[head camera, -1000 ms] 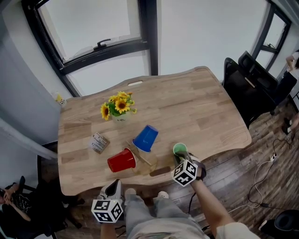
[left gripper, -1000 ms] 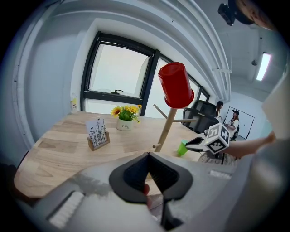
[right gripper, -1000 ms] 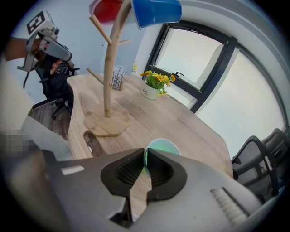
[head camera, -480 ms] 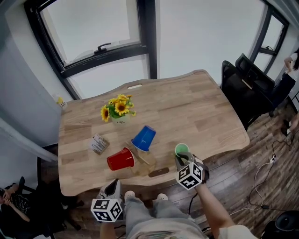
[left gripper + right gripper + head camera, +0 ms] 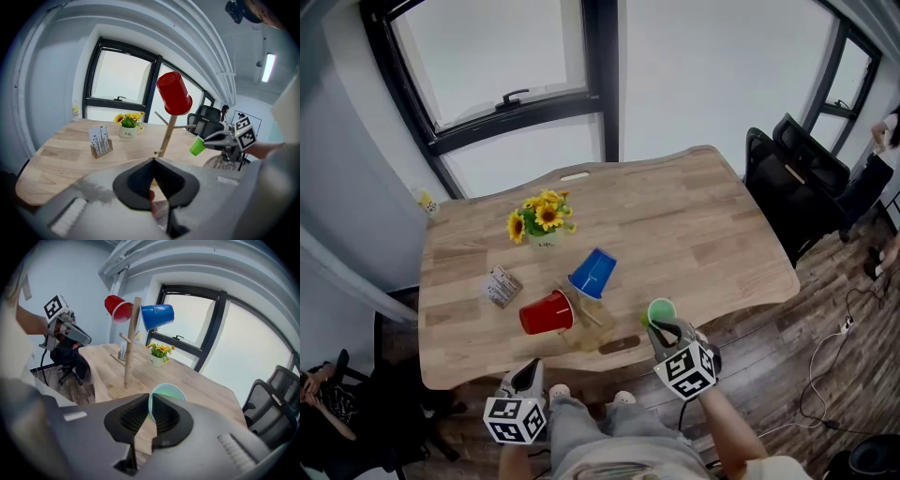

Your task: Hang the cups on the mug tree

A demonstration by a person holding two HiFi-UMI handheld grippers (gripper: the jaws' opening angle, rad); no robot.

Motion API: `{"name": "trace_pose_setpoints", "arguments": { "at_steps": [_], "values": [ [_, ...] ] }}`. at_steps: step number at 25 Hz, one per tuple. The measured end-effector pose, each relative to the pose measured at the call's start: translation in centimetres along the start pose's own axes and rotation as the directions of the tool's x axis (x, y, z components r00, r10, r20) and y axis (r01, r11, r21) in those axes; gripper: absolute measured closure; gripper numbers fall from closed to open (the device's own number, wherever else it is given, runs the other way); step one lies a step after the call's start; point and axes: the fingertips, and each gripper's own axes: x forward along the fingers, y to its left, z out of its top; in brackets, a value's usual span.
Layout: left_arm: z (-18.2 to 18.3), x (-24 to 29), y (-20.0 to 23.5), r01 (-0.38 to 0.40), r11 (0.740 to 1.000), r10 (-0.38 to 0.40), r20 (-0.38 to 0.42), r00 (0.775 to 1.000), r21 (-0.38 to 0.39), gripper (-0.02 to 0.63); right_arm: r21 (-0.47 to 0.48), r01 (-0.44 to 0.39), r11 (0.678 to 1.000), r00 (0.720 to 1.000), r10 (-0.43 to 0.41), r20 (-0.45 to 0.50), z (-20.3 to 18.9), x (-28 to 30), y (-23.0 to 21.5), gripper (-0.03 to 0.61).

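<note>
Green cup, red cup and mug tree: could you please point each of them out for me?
Green cup (image 5: 661,310): head view, its open mouth.
Red cup (image 5: 546,313): head view, its side wall.
Mug tree (image 5: 168,136): left gripper view, its upright pole.

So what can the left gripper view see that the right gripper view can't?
Only the left gripper view shows the right gripper from outside, holding the green cup up by its rim. Only the right gripper view shows the blue cup hanging on the mug tree, and the left gripper from outside. Both show the red cup on the tree, the sunflowers, the table and the green cup.
</note>
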Motion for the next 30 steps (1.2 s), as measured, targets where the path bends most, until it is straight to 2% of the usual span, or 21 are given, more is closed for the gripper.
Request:
{"name": "trace_pose_setpoints", "arguments": {
  "at_steps": [12, 23, 30],
  "values": [
    [-0.3, -2.0, 1.5, -0.022, 1.000, 0.022, 0.014, 1.000, 0.003, 0.615, -0.002, -0.044, 0.999, 0.997, 0.044, 0.062, 2.2, -1.4, 4.2, 0.554],
    [-0.4, -3.0, 2.5, -0.037, 0.999, 0.037, 0.016, 0.999, 0.005, 0.615, -0.008, -0.173, 0.985, 0.978, 0.172, 0.117, 4.2, -0.8, 9.1, 0.554],
    [-0.6, -4.0, 3.3, -0.061, 0.998, 0.061, 0.017, 0.998, -0.008, 0.615, -0.034, -0.278, 0.960, 0.949, 0.280, 0.143, 5.5, 0.0, 11.9, 0.554]
  ]
}}
